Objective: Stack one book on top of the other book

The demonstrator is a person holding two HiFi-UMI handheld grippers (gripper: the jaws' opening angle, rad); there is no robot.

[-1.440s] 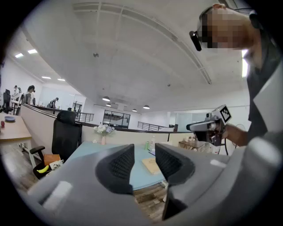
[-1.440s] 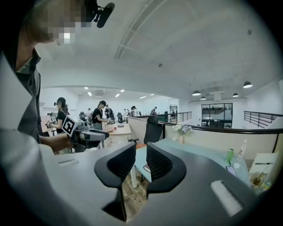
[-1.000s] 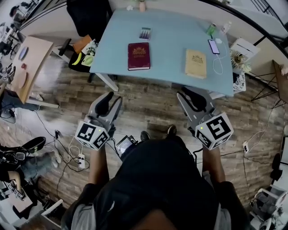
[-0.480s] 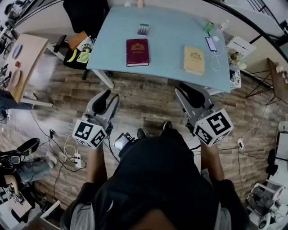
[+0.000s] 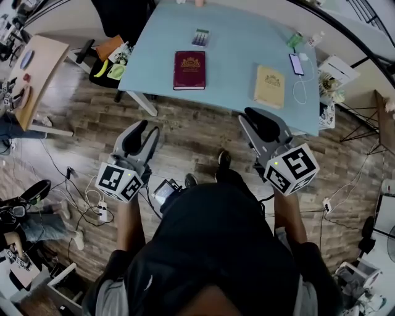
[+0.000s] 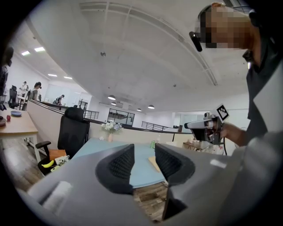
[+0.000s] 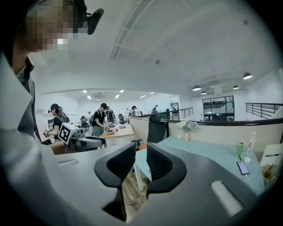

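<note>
On the light blue table (image 5: 231,49), a dark red book (image 5: 189,70) lies flat at the middle left. A tan book (image 5: 269,86) lies flat near the front right edge, apart from the red one. My left gripper (image 5: 140,131) hovers over the wooden floor short of the table, open and empty. My right gripper (image 5: 260,121) is open and empty too, its tips just before the table's front edge below the tan book. In the left gripper view, part of the tan book (image 6: 153,162) shows between the spread jaws of the left gripper (image 6: 145,160). The right gripper (image 7: 140,162) frames the table's corner.
A small pack (image 5: 199,38), a phone (image 5: 296,63) on a white cable and a green can (image 5: 294,41) sit on the table's far side. A black chair (image 5: 123,18) and a stool with a banana (image 5: 101,68) stand at its left. Cables (image 5: 92,203) lie on the floor.
The person has stepped closer to the table. Both grippers are nearer its front edge, the right one most. The books have not moved.
</note>
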